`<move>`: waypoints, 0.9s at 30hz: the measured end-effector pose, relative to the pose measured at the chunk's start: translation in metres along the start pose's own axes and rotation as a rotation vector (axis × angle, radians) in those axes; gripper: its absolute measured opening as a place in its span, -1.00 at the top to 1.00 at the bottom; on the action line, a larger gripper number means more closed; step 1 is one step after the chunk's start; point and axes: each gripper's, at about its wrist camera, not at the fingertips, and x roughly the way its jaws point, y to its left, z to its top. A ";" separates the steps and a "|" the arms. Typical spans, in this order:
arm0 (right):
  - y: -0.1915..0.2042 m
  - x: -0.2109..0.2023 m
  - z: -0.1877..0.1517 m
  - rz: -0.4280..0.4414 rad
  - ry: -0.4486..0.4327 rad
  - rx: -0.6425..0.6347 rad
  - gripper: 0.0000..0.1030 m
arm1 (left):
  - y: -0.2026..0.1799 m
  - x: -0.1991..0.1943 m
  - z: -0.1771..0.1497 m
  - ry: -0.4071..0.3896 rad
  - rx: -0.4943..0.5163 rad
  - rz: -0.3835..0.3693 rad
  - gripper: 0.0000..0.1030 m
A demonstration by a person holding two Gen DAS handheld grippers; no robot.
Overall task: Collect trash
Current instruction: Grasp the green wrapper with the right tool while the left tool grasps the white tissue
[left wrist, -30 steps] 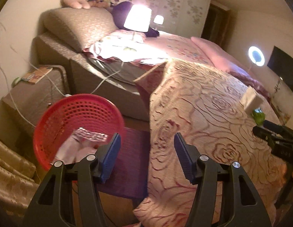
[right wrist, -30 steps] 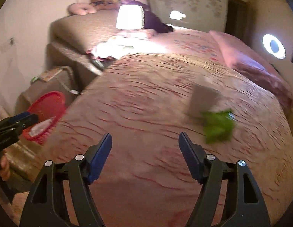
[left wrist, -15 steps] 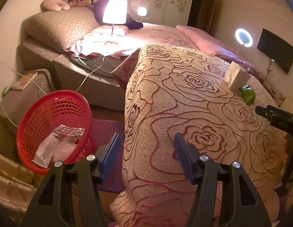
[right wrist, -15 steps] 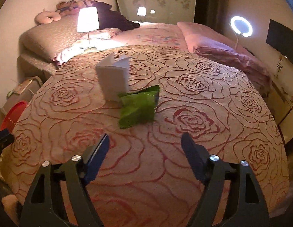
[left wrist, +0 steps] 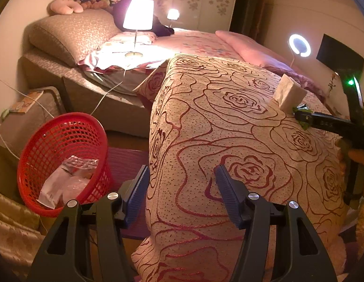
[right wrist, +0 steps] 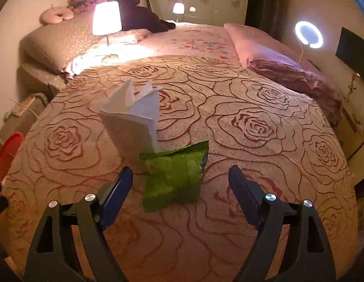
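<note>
My right claw (right wrist: 179,183) is closing, crumpled green plastic wrapper (right wrist: 173,176) between its pads, untouched, on the rose-patterned bedspread (right wrist: 252,127); left claw (left wrist: 182,188) half-wide, empty.

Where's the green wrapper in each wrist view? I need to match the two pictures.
Left wrist: green wrapper at far right on the bedspread, mostly hidden behind the right gripper.
Right wrist: green wrapper at lower centre, between the closing fingers, untouched.
Shared landmark: the white folded paper standing just behind it.
</note>
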 end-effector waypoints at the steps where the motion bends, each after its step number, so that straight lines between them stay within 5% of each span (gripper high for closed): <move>1: 0.000 0.000 0.000 0.002 0.002 0.000 -0.24 | 0.000 0.000 0.000 0.000 0.000 0.000 -0.10; 5: -0.003 -0.003 -0.003 -0.001 -0.007 -0.009 0.12 | -0.004 0.002 0.001 0.002 0.005 -0.006 -0.10; 9: -0.011 -0.008 -0.009 0.015 -0.009 0.001 0.23 | -0.014 0.006 0.004 0.013 0.030 -0.021 -0.10; 15: -0.028 -0.020 -0.026 0.005 -0.006 0.023 0.24 | -0.027 0.010 0.012 0.020 0.040 -0.008 -0.33; 27: -0.052 -0.030 -0.045 0.030 -0.009 0.089 0.24 | -0.061 0.011 0.037 -0.042 0.083 -0.063 -0.37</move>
